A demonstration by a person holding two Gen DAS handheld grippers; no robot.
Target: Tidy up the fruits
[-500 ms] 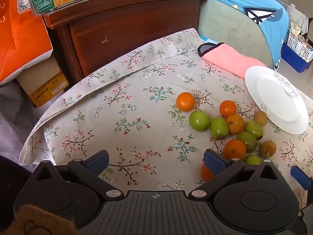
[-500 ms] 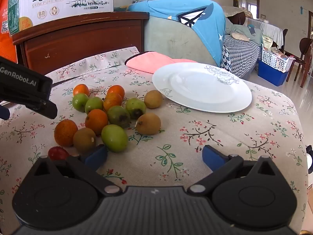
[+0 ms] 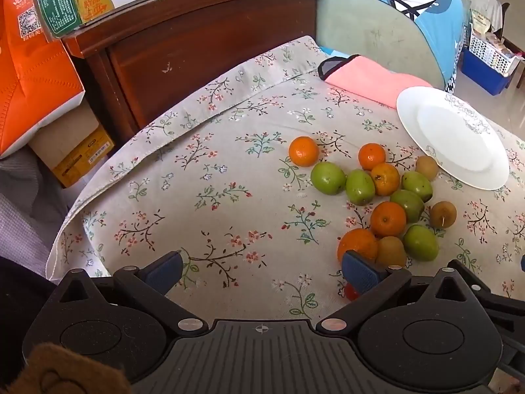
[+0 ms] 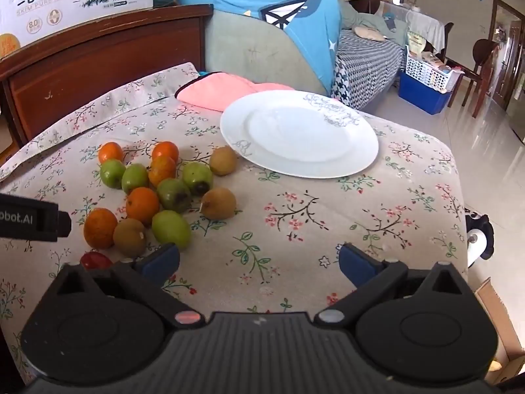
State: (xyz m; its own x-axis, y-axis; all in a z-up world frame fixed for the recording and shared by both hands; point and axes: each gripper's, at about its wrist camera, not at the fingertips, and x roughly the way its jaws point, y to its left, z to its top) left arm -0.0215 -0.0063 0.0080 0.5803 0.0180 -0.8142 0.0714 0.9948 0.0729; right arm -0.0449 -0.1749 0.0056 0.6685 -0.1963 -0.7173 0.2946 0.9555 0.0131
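Note:
Several oranges (image 3: 388, 219), green fruits (image 3: 327, 177) and brown kiwis (image 3: 443, 214) lie bunched on the floral cloth, left of an empty white plate (image 3: 452, 138). A small red fruit (image 3: 351, 292) peeks out beside my left gripper's right finger. My left gripper (image 3: 262, 272) hovers open over bare cloth, just left of and nearer than the pile. In the right wrist view the pile (image 4: 170, 193) lies ahead to the left and the plate (image 4: 298, 138) straight ahead. My right gripper (image 4: 259, 262) is open over bare cloth, its left finger close to a green fruit (image 4: 171, 229).
A pink cloth (image 4: 223, 90) lies behind the plate. A dark wooden headboard (image 3: 197, 42) with a milk carton box on top borders the far side; an orange bag (image 3: 29, 75) stands at the left. The table's right edge (image 4: 459, 197) drops to a tiled floor.
The left gripper has drawn back and lower, so more of the fruit pile shows in its view and less of its body shows in the right view. The right view has shifted slightly right.

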